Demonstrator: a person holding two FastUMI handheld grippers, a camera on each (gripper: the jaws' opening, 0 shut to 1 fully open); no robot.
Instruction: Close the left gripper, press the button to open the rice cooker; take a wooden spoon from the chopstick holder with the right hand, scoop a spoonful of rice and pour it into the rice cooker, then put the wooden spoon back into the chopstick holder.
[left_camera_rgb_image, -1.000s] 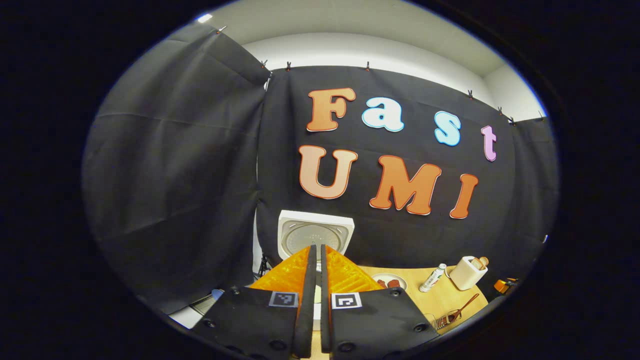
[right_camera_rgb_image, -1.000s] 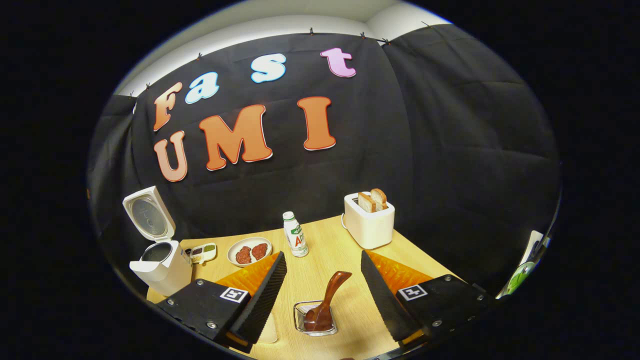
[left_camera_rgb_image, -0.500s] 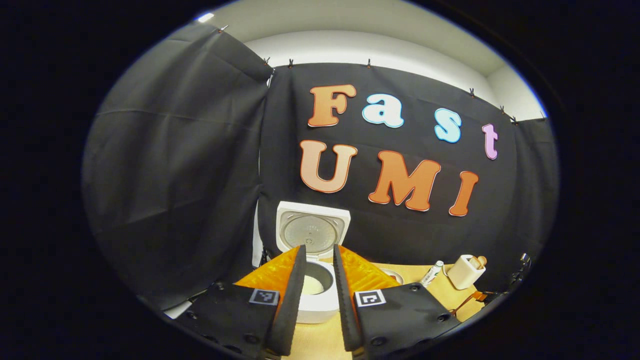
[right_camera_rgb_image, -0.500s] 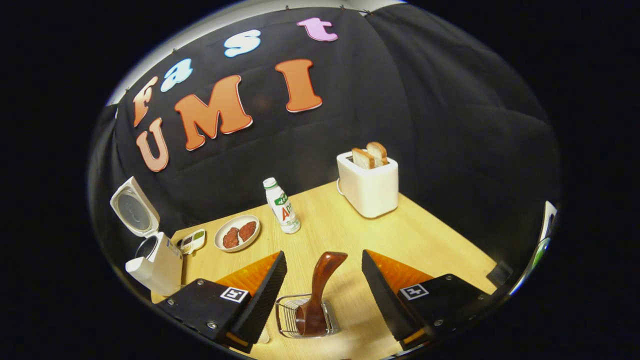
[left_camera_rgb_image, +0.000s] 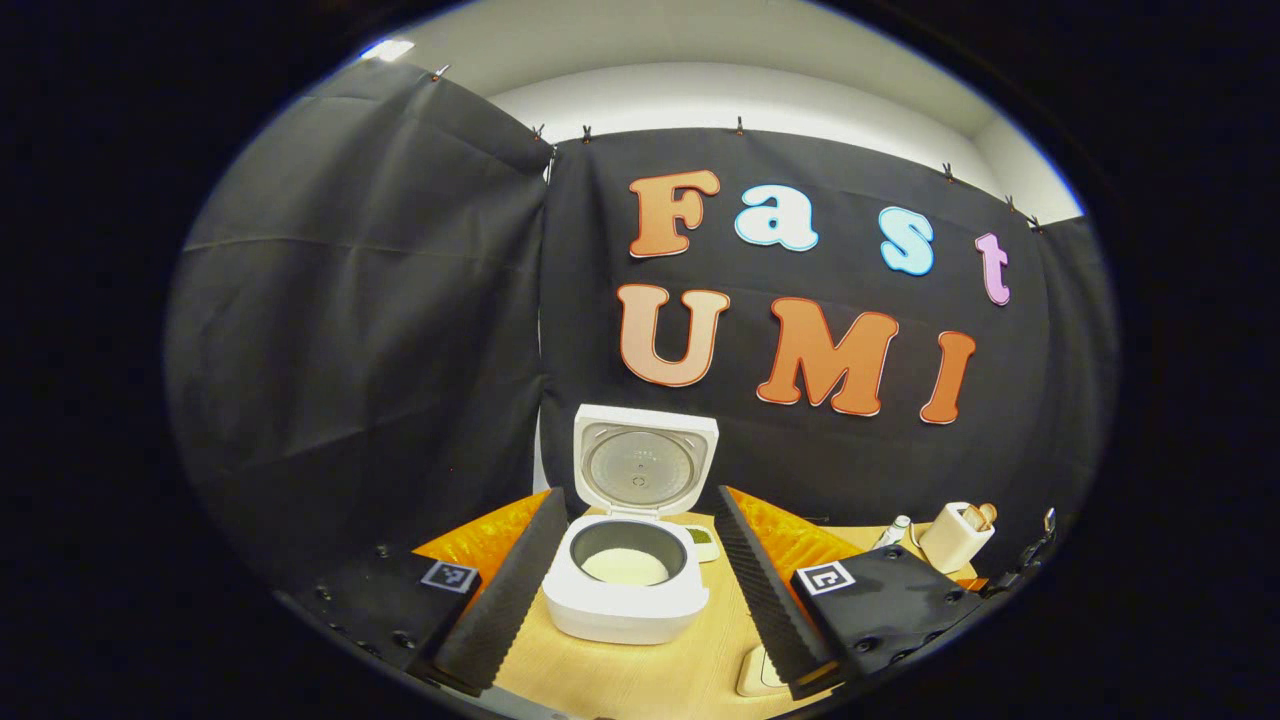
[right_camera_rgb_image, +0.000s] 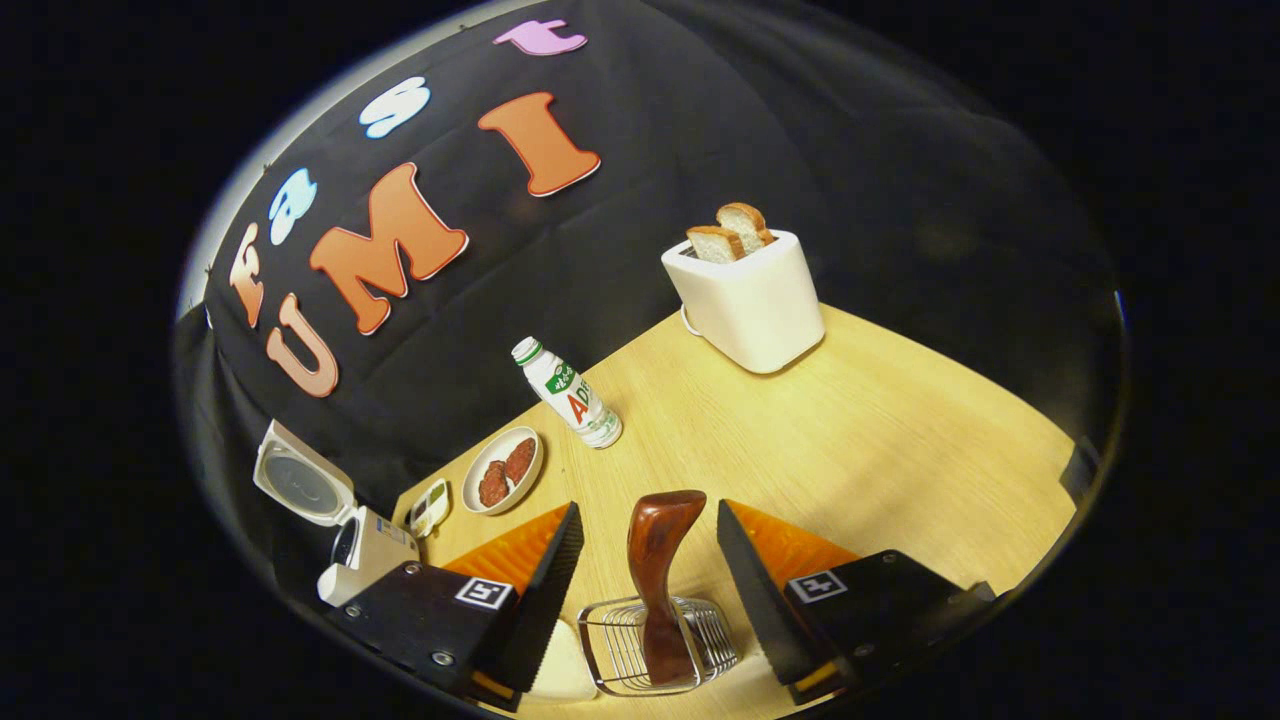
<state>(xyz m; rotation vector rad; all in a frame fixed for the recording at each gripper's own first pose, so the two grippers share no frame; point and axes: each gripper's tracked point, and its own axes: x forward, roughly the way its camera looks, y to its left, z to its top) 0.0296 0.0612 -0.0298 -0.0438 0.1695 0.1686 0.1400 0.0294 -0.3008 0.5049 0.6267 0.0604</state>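
Tabletop (right_camera_rgb_image: 880, 440) — wooden spoon (right_camera_rgb_image: 660, 560) upright in chopstick holder (right_camera_rgb_image: 655, 650), handle up, between wide-open right gripper (right_camera_rgb_image: 645, 545).

- We see a white toaster (right_camera_rgb_image: 752, 305) standing at the far side of the wooden bench (right_camera_rgb_image: 900, 440), with two slices of bread (right_camera_rgb_image: 730, 230) upright in its slots; in the left gripper view it is small at the right (left_camera_rgb_image: 957, 535).
- A small white bottle (right_camera_rgb_image: 567, 393) with a green cap stands near the middle of the bench, well apart from the toaster.
- Just beside the bottle there is a round plate (right_camera_rgb_image: 503, 470) with two reddish-brown pieces of food on it.
- Near the plate lies a small white dish (right_camera_rgb_image: 430, 507) with something green inside.
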